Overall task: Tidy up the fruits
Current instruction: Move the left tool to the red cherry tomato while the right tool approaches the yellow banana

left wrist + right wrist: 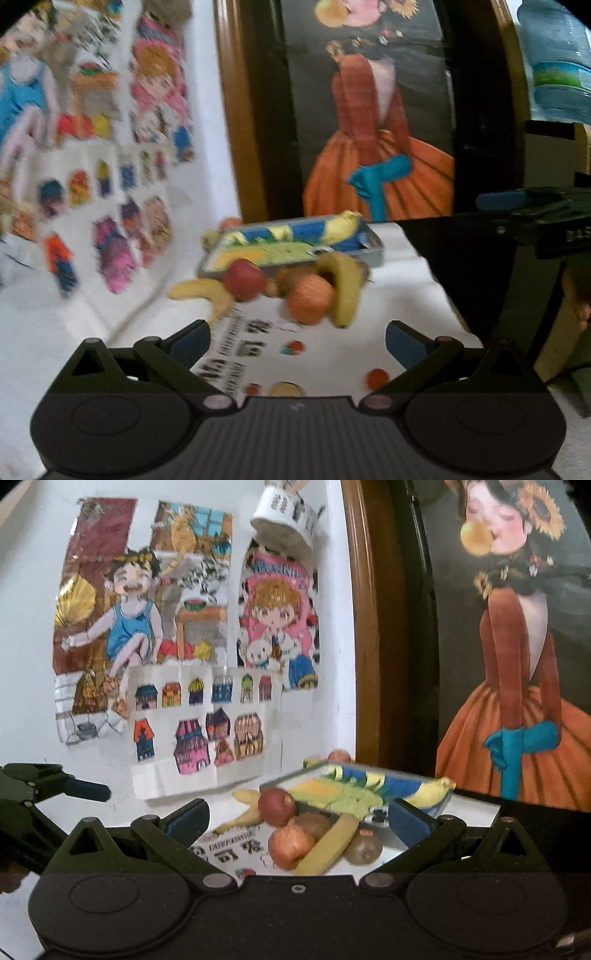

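Two yellow bananas (327, 845), two red apples (277, 806), an orange (290, 845) and brown kiwis (364, 849) lie clustered, touching, before a tilted colourful tray (354, 790).

- The right gripper (297, 821) hangs with its jaws wide apart and nothing between them.
- Beyond it, on the tabletop (469, 805), fruit lies heaped: a red apple (277, 806), an orange-red apple (290, 845), two bananas (327, 849) (242, 818) and two kiwis (364, 847) (314, 821).
- A tray (354, 788) stands behind the heap, near the wall.
- The left gripper (88, 788) shows at the left edge.

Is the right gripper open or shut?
Open. The right gripper has its blue pads spread wide, holding nothing; the fruit lies beyond them.
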Action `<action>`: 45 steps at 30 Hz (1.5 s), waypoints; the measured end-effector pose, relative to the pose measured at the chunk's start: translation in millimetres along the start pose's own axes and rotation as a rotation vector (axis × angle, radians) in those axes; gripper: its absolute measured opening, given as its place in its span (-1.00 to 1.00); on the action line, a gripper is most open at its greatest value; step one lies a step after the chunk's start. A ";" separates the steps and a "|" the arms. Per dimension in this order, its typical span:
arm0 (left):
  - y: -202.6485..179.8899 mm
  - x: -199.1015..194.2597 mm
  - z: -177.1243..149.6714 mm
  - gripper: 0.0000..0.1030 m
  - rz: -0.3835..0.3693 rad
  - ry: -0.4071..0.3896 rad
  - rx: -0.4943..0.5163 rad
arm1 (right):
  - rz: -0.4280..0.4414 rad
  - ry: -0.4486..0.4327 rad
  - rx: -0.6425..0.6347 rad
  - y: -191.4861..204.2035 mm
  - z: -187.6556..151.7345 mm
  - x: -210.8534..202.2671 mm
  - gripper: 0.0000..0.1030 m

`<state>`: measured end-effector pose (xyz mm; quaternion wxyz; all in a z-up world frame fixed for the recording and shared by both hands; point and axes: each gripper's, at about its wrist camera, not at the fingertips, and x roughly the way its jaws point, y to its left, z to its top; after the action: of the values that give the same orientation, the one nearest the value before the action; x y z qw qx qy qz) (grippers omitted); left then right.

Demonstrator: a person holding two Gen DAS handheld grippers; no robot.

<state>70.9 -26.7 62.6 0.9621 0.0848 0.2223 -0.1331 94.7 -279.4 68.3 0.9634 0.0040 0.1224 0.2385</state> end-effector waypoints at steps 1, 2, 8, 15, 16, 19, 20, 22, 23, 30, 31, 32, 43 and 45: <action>-2.0 6.9 -3.0 1.00 -0.020 0.013 -0.004 | 0.002 0.025 0.011 -2.3 -1.8 5.0 0.99; -4.1 14.2 -6.7 1.00 -0.034 0.027 -0.009 | 0.006 0.054 0.023 -4.4 -4.2 10.4 0.99; -9.6 49.7 -26.7 0.99 -0.101 0.117 -0.052 | 0.032 0.175 0.054 -16.4 -23.5 37.4 0.99; -14.2 81.5 -34.0 0.99 -0.132 0.205 -0.049 | 0.066 0.255 0.090 -30.8 -38.1 71.1 0.99; -14.7 84.3 -34.5 0.98 -0.134 0.210 -0.051 | 0.074 0.264 0.101 -33.1 -40.0 76.7 0.99; -17.3 92.3 -34.8 0.92 -0.140 0.216 -0.046 | 0.095 0.293 0.138 -38.7 -43.9 94.7 0.98; -18.2 94.6 -35.2 0.88 -0.142 0.218 -0.042 | 0.102 0.299 0.146 -40.3 -44.8 100.5 0.98; -20.4 98.3 -35.4 0.82 -0.144 0.224 -0.036 | 0.110 0.315 0.163 -43.7 -46.7 112.6 0.94; -21.2 99.5 -35.7 0.81 -0.144 0.227 -0.035 | 0.113 0.324 0.173 -45.0 -47.3 117.8 0.93; -23.5 105.1 -39.3 0.64 -0.153 0.254 -0.046 | 0.130 0.358 0.239 -55.2 -46.0 149.8 0.81; -23.9 105.5 -39.5 0.60 -0.153 0.256 -0.046 | 0.136 0.359 0.242 -55.7 -46.1 153.2 0.80; -24.5 105.6 -39.8 0.56 -0.156 0.257 -0.045 | 0.138 0.360 0.243 -55.6 -46.2 155.9 0.79; -36.1 111.8 -39.3 -0.15 -0.189 0.280 -0.020 | 0.162 0.382 0.250 -54.0 -53.7 168.3 0.65; -35.9 113.7 -38.4 -0.22 -0.187 0.282 -0.023 | 0.158 0.383 0.254 -54.7 -55.0 168.5 0.65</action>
<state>143.2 -77.1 -26.3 0.9056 0.0708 0.3636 -0.2066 251.0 -253.1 -28.1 0.8927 0.0893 0.3314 0.2920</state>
